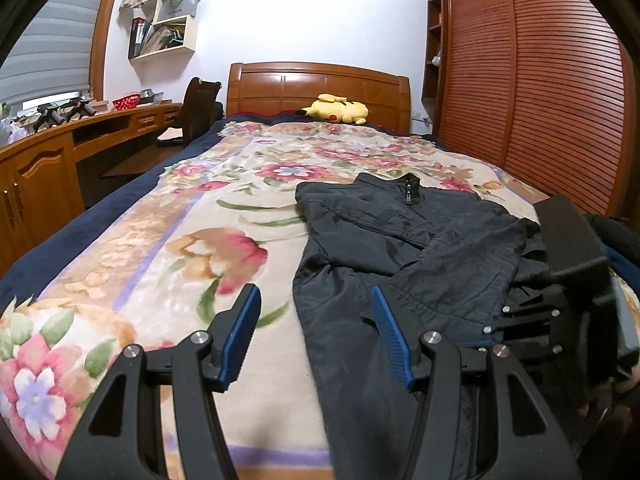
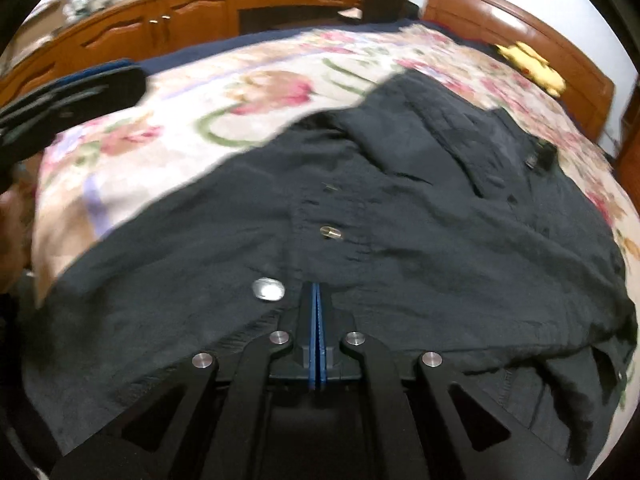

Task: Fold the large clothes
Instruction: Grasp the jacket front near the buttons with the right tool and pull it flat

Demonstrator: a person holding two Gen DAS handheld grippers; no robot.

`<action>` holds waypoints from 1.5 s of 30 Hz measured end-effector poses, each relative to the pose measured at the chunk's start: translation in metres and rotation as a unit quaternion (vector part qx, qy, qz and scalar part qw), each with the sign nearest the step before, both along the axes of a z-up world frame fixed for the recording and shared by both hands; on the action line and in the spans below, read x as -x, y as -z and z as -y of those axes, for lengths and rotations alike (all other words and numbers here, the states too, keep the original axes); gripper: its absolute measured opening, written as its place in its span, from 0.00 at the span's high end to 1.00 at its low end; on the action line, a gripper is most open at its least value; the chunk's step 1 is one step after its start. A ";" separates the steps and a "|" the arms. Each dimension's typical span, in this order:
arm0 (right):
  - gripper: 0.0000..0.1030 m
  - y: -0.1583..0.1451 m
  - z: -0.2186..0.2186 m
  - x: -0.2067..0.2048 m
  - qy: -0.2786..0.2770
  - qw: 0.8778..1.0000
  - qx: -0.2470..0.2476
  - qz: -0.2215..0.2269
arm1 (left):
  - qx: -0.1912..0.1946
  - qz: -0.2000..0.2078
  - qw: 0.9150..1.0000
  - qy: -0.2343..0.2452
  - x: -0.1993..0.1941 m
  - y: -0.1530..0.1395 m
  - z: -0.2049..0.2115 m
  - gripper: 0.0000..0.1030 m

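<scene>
A dark jacket lies spread on a bed covered by a floral blanket, occupying the right half of the bed as the left wrist view shows it, with its zipped collar toward the wooden headboard. The left hand-held gripper hovers above the near edge of the jacket with its blue-padded fingers set moderately apart and nothing between them. The right hand-held gripper is down at the jacket's lower front, its two blue pads pressed flat together; whether a fold of cloth is pinched between them cannot be told from the blurred right wrist view. Two metal snap buttons sit on the fabric just beside and beyond its fingertips. A yellow plush toy rests against the headboard. A wooden table runs along the left side of the bed, and a slatted wardrobe stands to the right.
</scene>
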State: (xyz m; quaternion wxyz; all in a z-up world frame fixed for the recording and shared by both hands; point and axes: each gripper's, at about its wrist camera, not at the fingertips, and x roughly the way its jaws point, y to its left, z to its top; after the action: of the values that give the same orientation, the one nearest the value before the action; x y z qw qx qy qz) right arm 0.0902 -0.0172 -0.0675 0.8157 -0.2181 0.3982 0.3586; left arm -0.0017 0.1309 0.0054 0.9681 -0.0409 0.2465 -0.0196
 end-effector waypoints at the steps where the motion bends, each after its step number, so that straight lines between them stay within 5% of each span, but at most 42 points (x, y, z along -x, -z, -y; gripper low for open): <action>1: 1.00 -0.002 -0.005 0.005 -0.006 1.000 -0.003 0.003 | 0.001 0.000 1.000 -0.001 0.001 0.000 -0.002 0.45; 10: 1.00 -0.014 -0.011 0.013 0.003 1.000 -0.012 0.022 | -0.005 -0.008 1.000 -0.006 0.007 0.005 -0.010 0.45; 27: 1.00 -0.035 0.099 0.039 0.101 0.991 -0.056 0.060 | -0.023 -0.033 0.999 0.018 0.024 0.020 0.021 0.45; 30: 0.91 -0.041 0.127 0.050 0.127 0.988 -0.053 0.073 | -0.023 -0.036 0.999 0.028 0.035 0.022 0.028 0.45; 34: 0.47 -0.047 0.171 0.063 0.168 0.981 -0.050 0.089 | -0.022 -0.041 0.998 0.039 0.051 0.026 0.036 0.45; 45: 0.41 -0.046 0.269 0.087 0.265 0.958 -0.035 0.099 | -0.021 -0.067 0.996 0.047 0.081 0.040 0.037 0.45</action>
State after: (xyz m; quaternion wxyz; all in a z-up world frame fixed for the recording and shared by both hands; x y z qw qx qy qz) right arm 0.0035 -0.2860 -0.0218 0.9238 -0.1101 0.3466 0.1197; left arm -0.0823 0.0943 -0.0347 0.9482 -0.0106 0.3124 -0.0571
